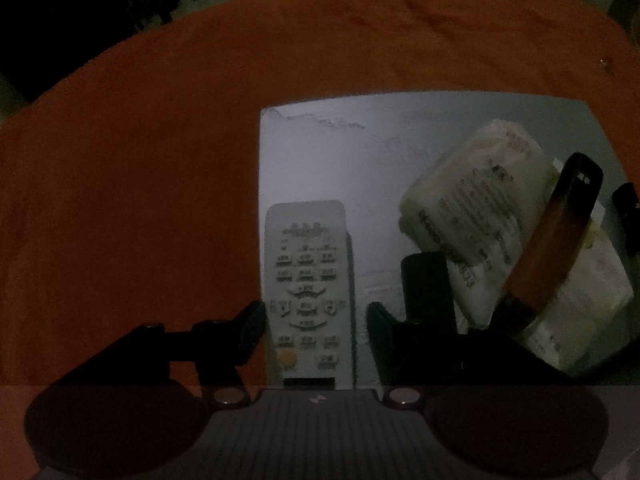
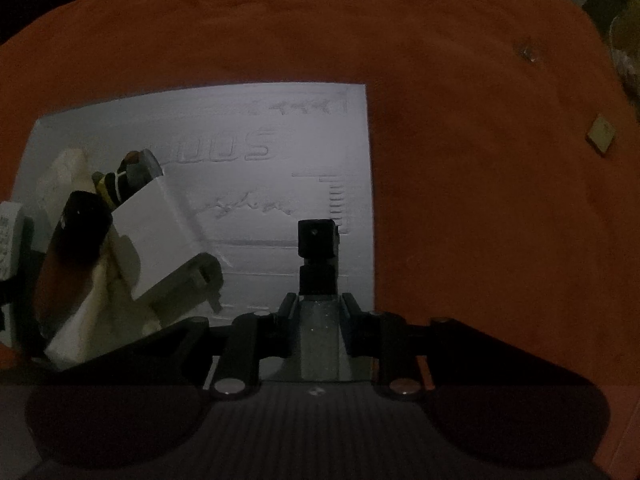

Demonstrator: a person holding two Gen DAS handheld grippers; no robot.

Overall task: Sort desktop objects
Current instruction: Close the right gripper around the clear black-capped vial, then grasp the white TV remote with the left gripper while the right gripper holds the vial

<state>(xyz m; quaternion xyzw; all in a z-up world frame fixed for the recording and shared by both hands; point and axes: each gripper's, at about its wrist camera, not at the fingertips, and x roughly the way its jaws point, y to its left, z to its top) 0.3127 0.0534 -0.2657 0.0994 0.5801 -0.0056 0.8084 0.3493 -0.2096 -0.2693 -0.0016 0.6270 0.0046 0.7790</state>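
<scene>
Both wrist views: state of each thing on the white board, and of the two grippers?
Remote: flat on white board, buttons up, between left gripper fingers, no contact visible.
Tissue pack: lying tilted in the pile.
Orange and black object: leaning on the pack.
Small bottle: black cap forward, clamped in right gripper.

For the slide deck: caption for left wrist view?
Left gripper straddles white remote on pale board.

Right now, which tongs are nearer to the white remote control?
Left. The left tongs sit around the white remote control, one finger on each side. The right tongs are elsewhere on the white board, gripping a grey stick.
</scene>
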